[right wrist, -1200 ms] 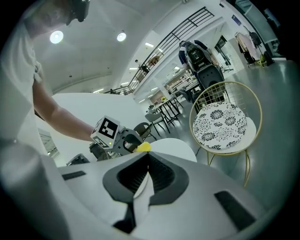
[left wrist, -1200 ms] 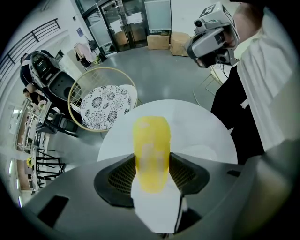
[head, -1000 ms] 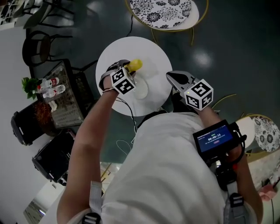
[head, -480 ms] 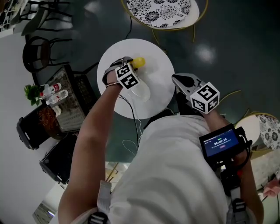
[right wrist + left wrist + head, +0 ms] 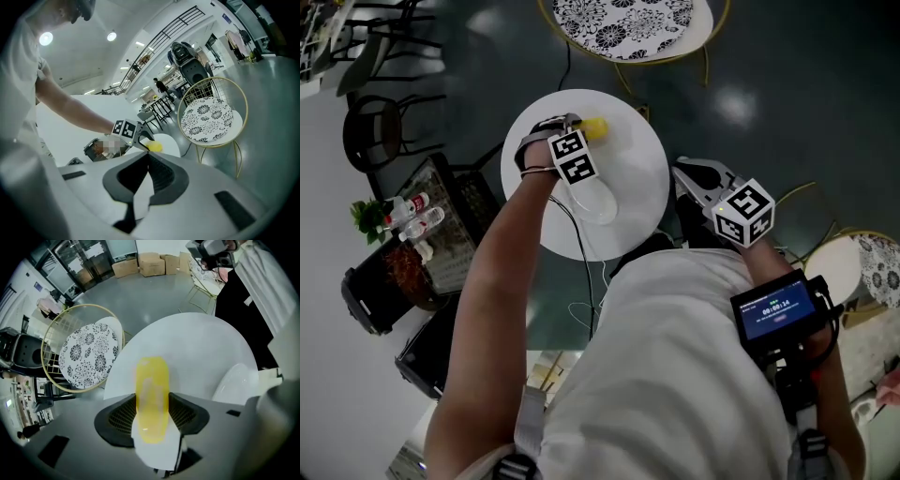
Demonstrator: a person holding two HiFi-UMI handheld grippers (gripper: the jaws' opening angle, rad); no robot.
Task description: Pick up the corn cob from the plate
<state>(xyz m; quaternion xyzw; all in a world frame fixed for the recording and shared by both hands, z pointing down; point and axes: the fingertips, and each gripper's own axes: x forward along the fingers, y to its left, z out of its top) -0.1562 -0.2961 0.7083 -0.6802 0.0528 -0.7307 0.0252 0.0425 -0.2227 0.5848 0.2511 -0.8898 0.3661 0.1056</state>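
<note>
A yellow corn cob [image 5: 594, 128] hangs over the far part of the round white table [image 5: 637, 164], and my left gripper [image 5: 579, 127] is shut on it. In the left gripper view the corn cob [image 5: 152, 394] is pinched between the two black jaws of that left gripper [image 5: 152, 405] and sticks out past them. The empty white plate [image 5: 596, 201] lies nearer me on the table; the same plate [image 5: 235, 382] shows at the right of the left gripper view. My right gripper [image 5: 684, 172] hovers off the table's right edge, shut and holding nothing. The right gripper [image 5: 149, 157] looks toward the corn cob [image 5: 154, 146].
A gold wire chair with a patterned cushion [image 5: 623, 23] stands beyond the table. A dark chair [image 5: 384, 122] and a stand with bottles [image 5: 408, 211] are at the left. Another patterned seat [image 5: 874, 267] is at the right. The floor is dark and glossy.
My left gripper has carried the corn cob away from the plate toward the table's far edge. The right gripper has hardly moved.
</note>
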